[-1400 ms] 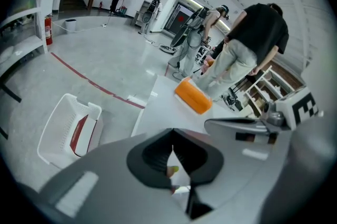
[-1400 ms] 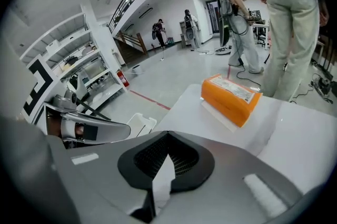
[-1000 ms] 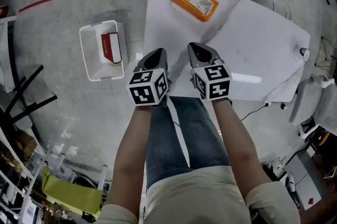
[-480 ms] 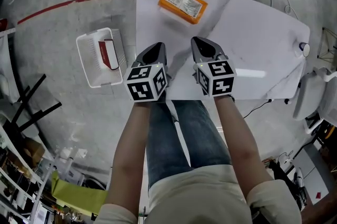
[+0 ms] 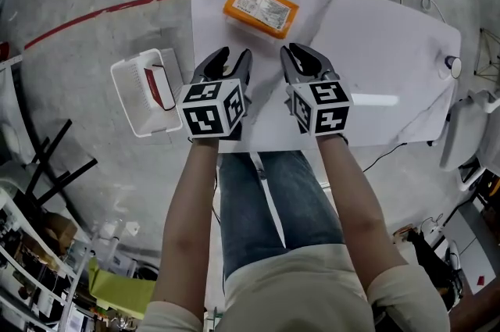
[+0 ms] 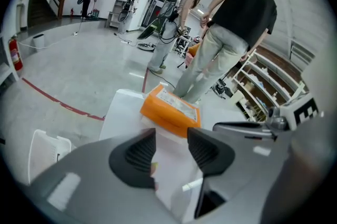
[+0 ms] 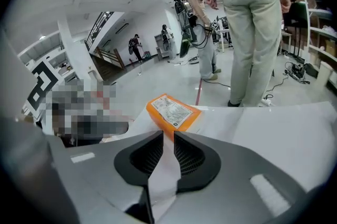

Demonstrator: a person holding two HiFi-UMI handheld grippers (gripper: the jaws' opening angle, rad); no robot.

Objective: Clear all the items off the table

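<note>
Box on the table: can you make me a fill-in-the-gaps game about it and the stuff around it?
The colour of the box on the white table is ____.
The white basket stands on the ____.
The colour of the packet inside the basket is mostly ____.

Missing words: orange, floor, red.
</note>
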